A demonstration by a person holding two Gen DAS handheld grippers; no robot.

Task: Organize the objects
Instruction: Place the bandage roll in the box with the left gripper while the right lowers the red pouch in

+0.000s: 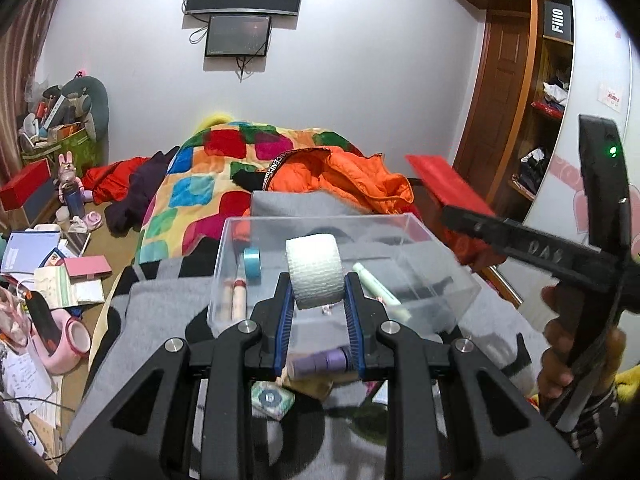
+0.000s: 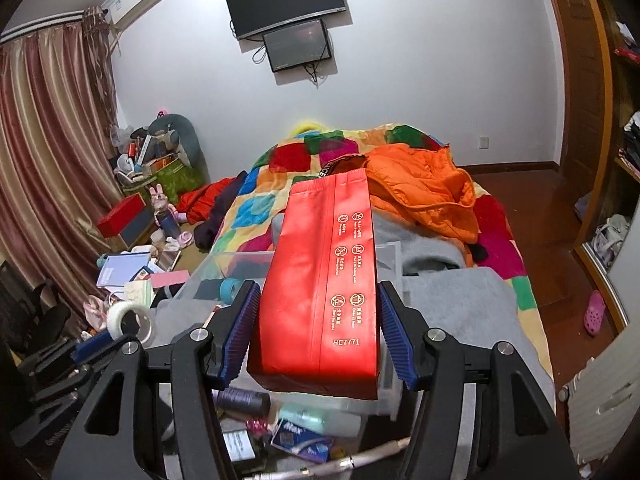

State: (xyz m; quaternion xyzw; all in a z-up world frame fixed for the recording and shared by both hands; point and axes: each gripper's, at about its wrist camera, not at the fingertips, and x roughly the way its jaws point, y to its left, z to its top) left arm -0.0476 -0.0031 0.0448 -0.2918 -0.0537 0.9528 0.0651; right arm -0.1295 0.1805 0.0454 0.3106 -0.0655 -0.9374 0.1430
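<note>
My left gripper (image 1: 318,284) is shut on a white bandage roll (image 1: 315,270) and holds it over the near rim of a clear plastic box (image 1: 436,252). In the box lie a blue tape roll (image 1: 253,262), a pale green marker (image 1: 380,290) and a pink tube (image 1: 240,296). My right gripper (image 2: 318,296) is shut on a red foil pouch (image 2: 326,280) held above the box (image 2: 394,254). The right gripper and pouch (image 1: 444,186) also show at the right of the left wrist view. The left gripper's white roll (image 2: 130,320) shows at the left of the right wrist view.
The box sits on a grey blanket (image 1: 168,300) on a bed with a patchwork quilt (image 1: 200,176) and orange jacket (image 1: 360,178). A purple spool (image 1: 320,362), tissue pack (image 1: 272,398) and small items lie below the grippers. Clutter covers the floor (image 1: 52,264) at left. A wardrobe (image 1: 552,92) stands at right.
</note>
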